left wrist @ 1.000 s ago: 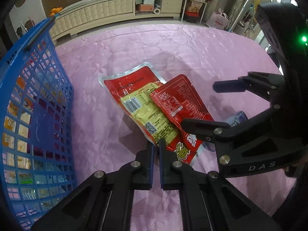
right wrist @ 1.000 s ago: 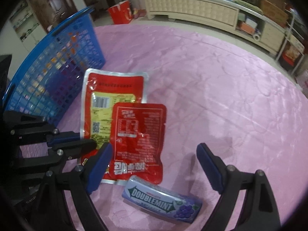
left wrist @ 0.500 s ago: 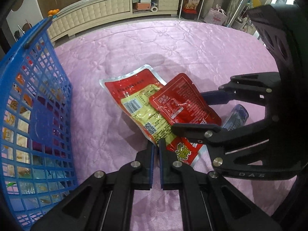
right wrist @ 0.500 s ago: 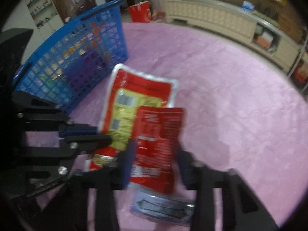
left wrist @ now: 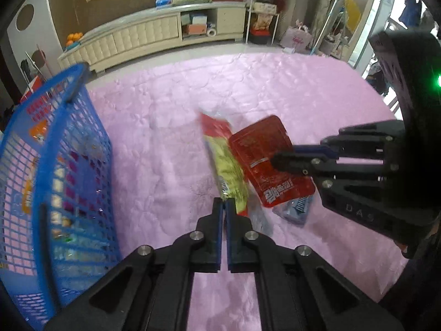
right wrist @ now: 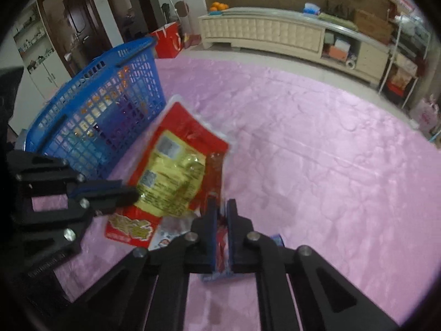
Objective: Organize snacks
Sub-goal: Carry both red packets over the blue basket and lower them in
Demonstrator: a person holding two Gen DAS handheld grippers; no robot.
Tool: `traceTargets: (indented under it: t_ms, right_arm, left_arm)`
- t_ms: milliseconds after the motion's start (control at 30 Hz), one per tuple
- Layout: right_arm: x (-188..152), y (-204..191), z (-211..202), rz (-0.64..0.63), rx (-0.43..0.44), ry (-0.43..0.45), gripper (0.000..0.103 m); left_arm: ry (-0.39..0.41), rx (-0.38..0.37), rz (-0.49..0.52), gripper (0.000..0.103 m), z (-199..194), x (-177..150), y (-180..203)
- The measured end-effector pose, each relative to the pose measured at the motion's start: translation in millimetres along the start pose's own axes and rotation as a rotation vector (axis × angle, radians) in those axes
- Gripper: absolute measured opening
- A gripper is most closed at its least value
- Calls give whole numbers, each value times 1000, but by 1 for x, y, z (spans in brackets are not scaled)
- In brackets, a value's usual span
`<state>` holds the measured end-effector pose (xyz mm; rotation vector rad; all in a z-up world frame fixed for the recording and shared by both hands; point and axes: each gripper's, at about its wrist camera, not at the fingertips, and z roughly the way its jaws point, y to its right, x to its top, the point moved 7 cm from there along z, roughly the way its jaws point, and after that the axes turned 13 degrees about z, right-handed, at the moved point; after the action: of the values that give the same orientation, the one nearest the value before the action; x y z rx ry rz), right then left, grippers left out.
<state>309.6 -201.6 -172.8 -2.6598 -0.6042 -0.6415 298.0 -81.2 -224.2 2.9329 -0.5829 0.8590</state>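
My left gripper (left wrist: 223, 207) is shut on the near edge of a large red and yellow snack packet (left wrist: 224, 165), lifted off the pink cover; the packet also shows in the right wrist view (right wrist: 171, 176). My right gripper (right wrist: 221, 207) is shut on a smaller red packet (left wrist: 271, 162), held edge-on between its fingers (right wrist: 217, 182). A purple Doublemint gum pack (left wrist: 296, 207) lies on the cover under the red packet. A blue mesh basket (left wrist: 55, 193) with several snacks inside stands at the left, also seen in the right wrist view (right wrist: 104, 115).
A pink quilted cover (left wrist: 171, 115) spreads under everything. A cream low cabinet (left wrist: 154, 35) runs along the far wall. A red bag (right wrist: 168, 41) stands behind the basket. A metal rack (left wrist: 261, 8) stands at the back right.
My right gripper has shut on the smaller red packet and raised it. My left gripper has lifted the large packet by its edge. Both views have tilted upward.
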Motion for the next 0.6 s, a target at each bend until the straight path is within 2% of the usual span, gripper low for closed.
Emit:
traceTargets:
  t_ms: [200, 600]
  right_arm:
    - [-1, -13, -36, 39, -2, 45, 8]
    - [11, -66, -116, -24, -63, 168, 8]
  left_arm:
    - [71, -1, 9, 1, -38, 3, 2]
    - [234, 31, 5, 1, -130, 2, -15]
